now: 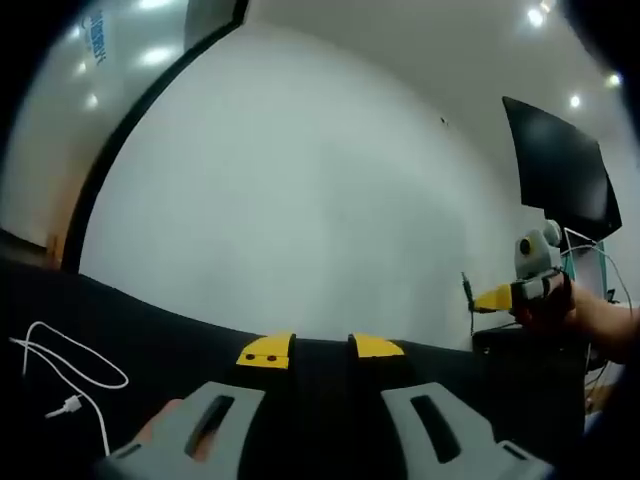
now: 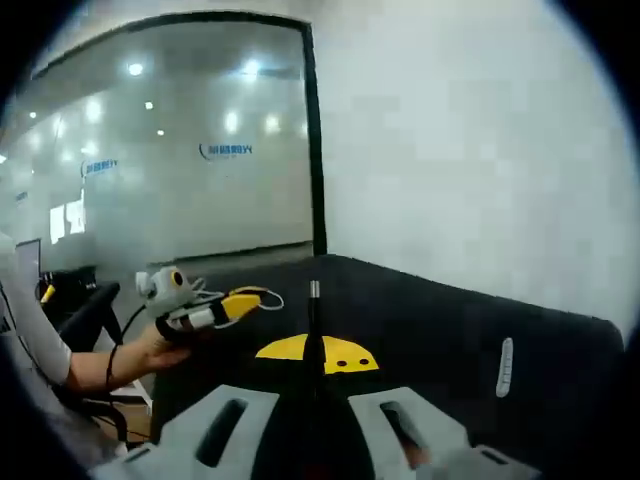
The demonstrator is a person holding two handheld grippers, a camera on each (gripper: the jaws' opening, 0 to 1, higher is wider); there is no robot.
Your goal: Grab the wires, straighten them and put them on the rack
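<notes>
My right gripper (image 2: 316, 353) is shut on a black wire whose metal plug (image 2: 314, 292) stands straight up between the yellow tips. In the left gripper view, a hand holds that gripper (image 1: 492, 298) at the right, above the table edge, with the dark plug (image 1: 466, 290) at its tip. My left gripper (image 1: 320, 348) hovers over the black table (image 1: 150, 330), its jaws a little apart with nothing visible between them. A thin white wire (image 1: 75, 370) with a small plug lies looped on the table to its left. In the right gripper view, a hand holds the left gripper (image 2: 245, 300) at the left.
A short white piece (image 2: 505, 366) lies on the black table (image 2: 430, 320) at the right. A plain white wall rises behind the table. A black screen (image 1: 555, 165) hangs on the wall at the right. A glass partition (image 2: 170, 150) and a person's sleeve (image 2: 30, 350) are at the left.
</notes>
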